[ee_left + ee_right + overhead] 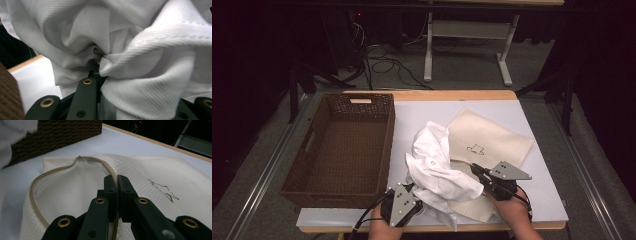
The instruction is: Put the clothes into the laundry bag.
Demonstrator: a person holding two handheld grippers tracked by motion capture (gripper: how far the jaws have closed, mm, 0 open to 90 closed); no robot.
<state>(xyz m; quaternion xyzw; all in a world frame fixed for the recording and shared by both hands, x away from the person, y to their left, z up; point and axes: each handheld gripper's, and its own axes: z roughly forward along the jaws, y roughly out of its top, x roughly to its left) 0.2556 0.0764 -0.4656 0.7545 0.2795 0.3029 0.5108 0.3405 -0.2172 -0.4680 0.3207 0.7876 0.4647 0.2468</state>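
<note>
A brown wicker basket (343, 150) is seen on the left part of the counter (542, 180), its long side running away from the near edge. Slot handles are cut into its left wall and far wall. The counter is covered by a pale sheet, with a wooden edge showing at the far side. Beyond it, on the grey floor (462, 70), a white frame (469, 35) and loose black cables (387, 62) are seen.

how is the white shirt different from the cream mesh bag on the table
The white shirt is crumpled in a raised heap; the cream mesh bag lies mostly flat. The shirt is plain ribbed white cloth; the bag is netted, with a tan zipper and a dark mark. The left tongs grip the shirt; the right tongs pinch the bag's zipper edge.
</note>
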